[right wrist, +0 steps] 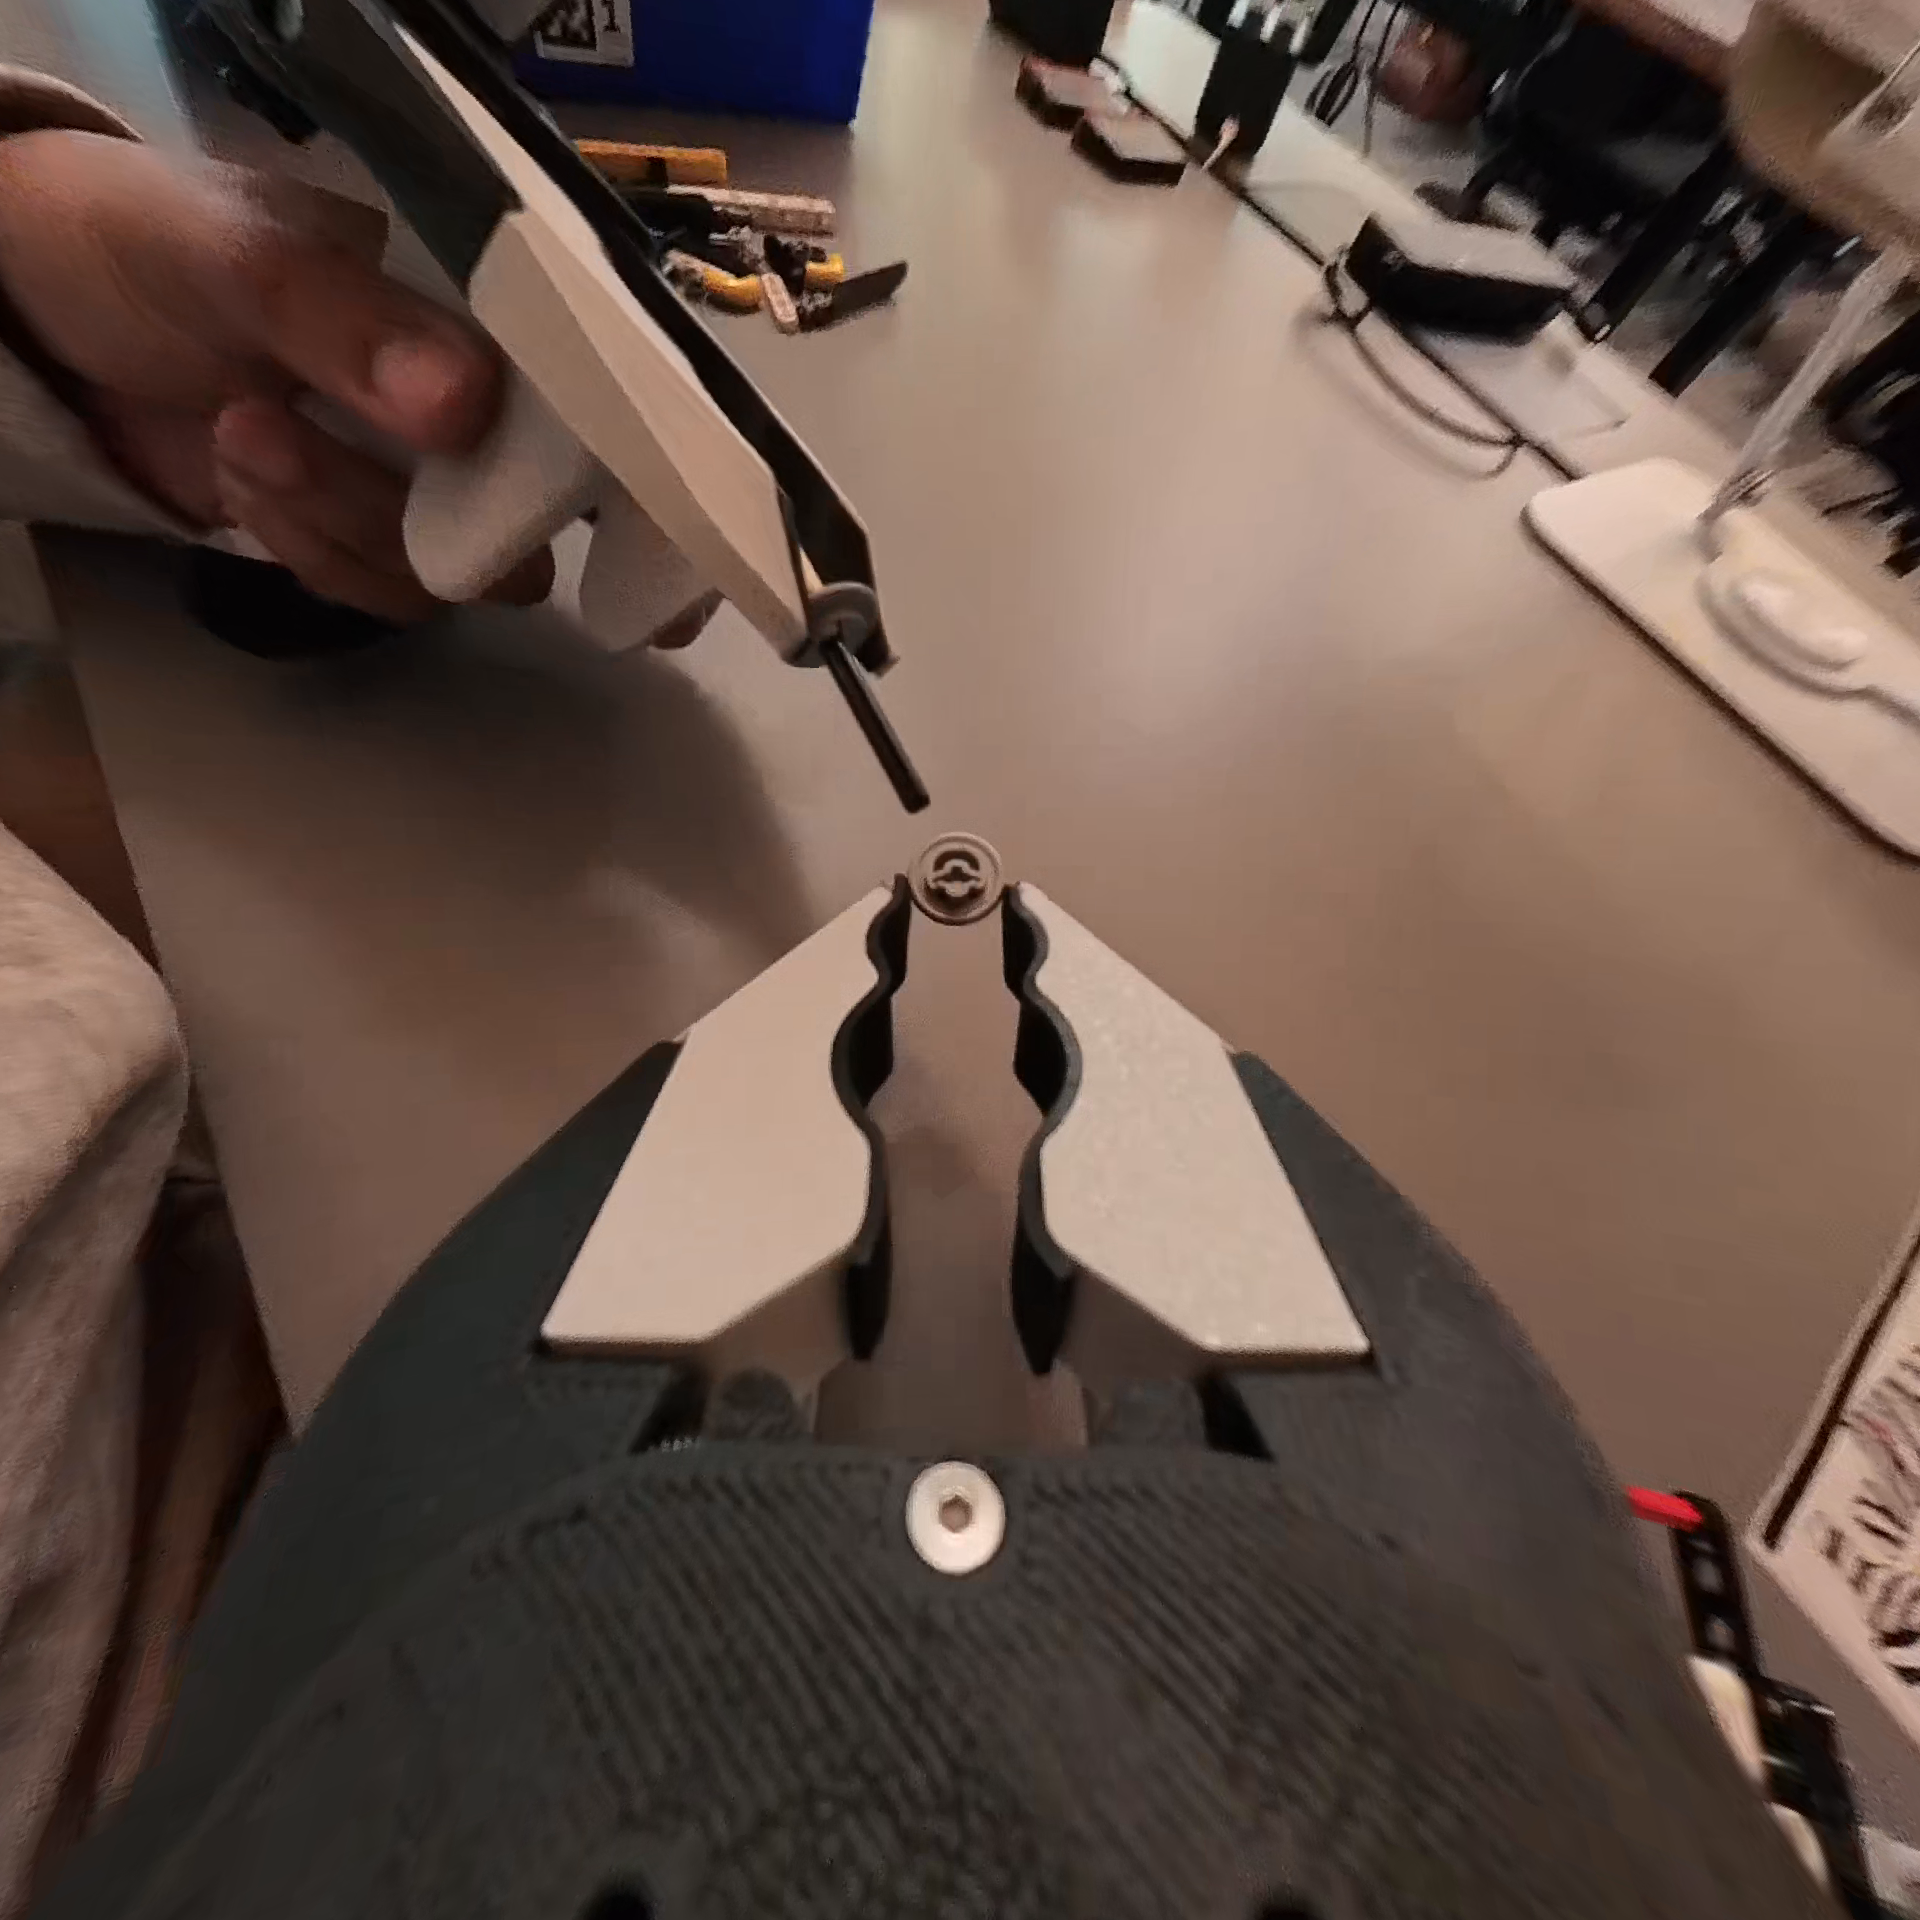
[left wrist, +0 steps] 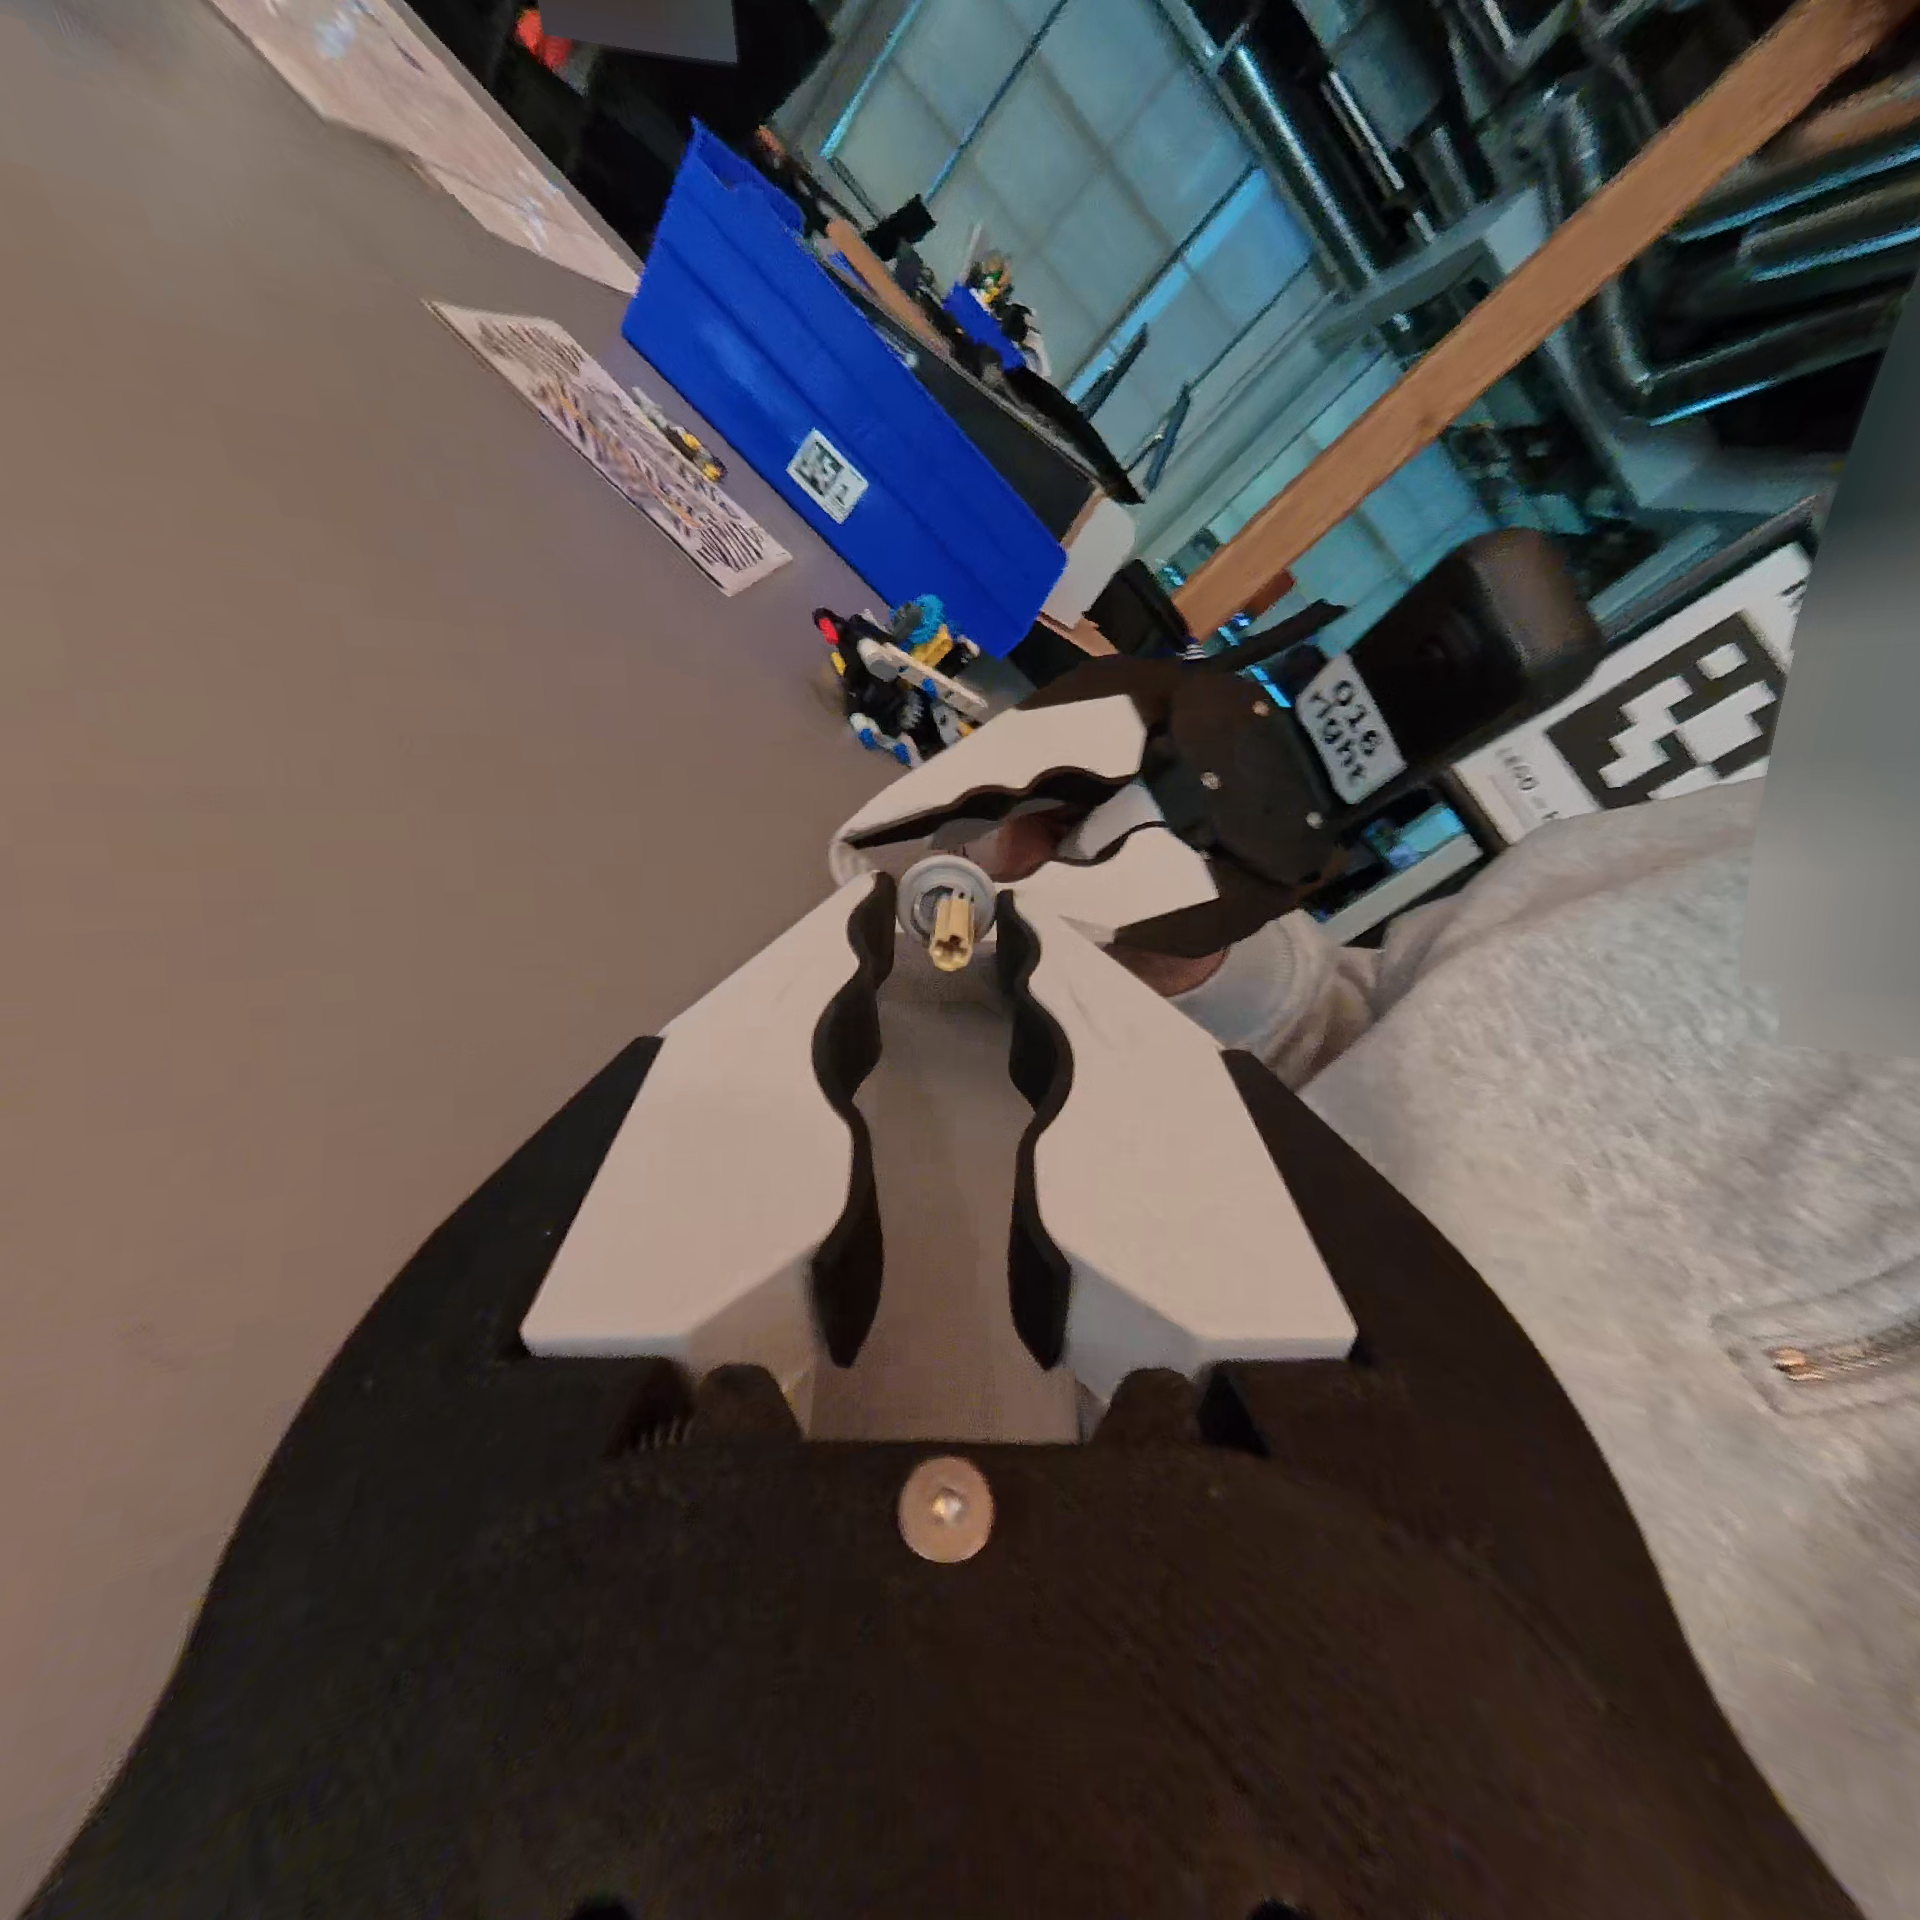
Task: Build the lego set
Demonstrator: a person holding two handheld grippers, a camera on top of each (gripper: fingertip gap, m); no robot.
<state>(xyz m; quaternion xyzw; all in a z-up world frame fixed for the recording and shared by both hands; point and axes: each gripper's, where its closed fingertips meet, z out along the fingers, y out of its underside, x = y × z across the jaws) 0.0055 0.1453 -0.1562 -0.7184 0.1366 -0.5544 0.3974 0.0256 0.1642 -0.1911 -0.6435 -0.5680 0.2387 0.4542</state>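
Left wrist view first: the left gripper is pinching a small grey round bushing right at its fingertips, with a tan pin poking out of the middle toward the camera. The right gripper comes in from the right and its tips sit just beyond the bushing, super close. Further back on the grey table there's a half-built lego model (black, yellow, blue bits), next to a blue bin and a printed sheet.

Right wrist view: the right gripper is clamped on its own little dark grey round piece, held at the very tips, hole facing the camera. The left gripper comes in from the upper left with a hand wrapped round its handle. From this side its bushing has a black axle sticking out, slanting down toward the round piece; the axle's end is just short of it, not touching. Loose lego parts lie further back on the table, in front of the blue bin.
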